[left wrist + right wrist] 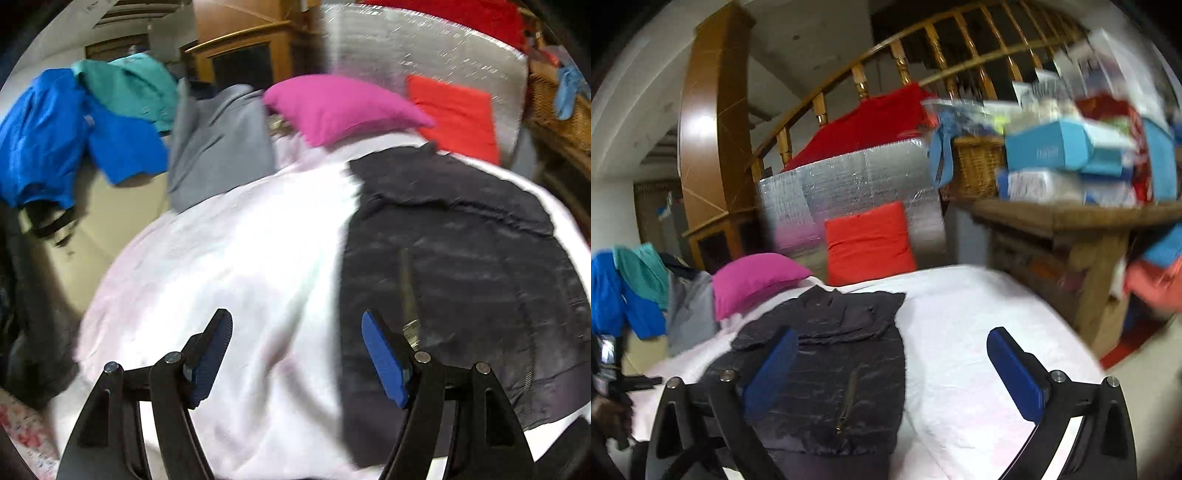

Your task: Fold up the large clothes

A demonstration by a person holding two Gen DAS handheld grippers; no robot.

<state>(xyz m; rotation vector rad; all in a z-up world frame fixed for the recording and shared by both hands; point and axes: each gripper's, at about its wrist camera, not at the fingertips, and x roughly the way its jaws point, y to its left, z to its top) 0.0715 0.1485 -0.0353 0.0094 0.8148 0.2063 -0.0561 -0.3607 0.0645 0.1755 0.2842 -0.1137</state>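
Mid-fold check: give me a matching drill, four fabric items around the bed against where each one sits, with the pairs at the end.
1. dark quilted jacket
2. magenta pillow
3. orange-red square cushion
4. bright blue garment

A. leaning on the silver foil panel
B. hanging off the bed's far left
C. spread flat on the white sheet
D. lying at the head of the bed, beside grey cloth

Pairs: 1-C, 2-D, 3-A, 4-B

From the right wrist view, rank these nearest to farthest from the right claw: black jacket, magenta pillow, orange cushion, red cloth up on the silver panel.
1. black jacket, directly under the right claw, left-centre on the bed.
2. magenta pillow, left, at the bed's head.
3. orange cushion, centre, leaning on the silver panel.
4. red cloth, draped on top of the panel.
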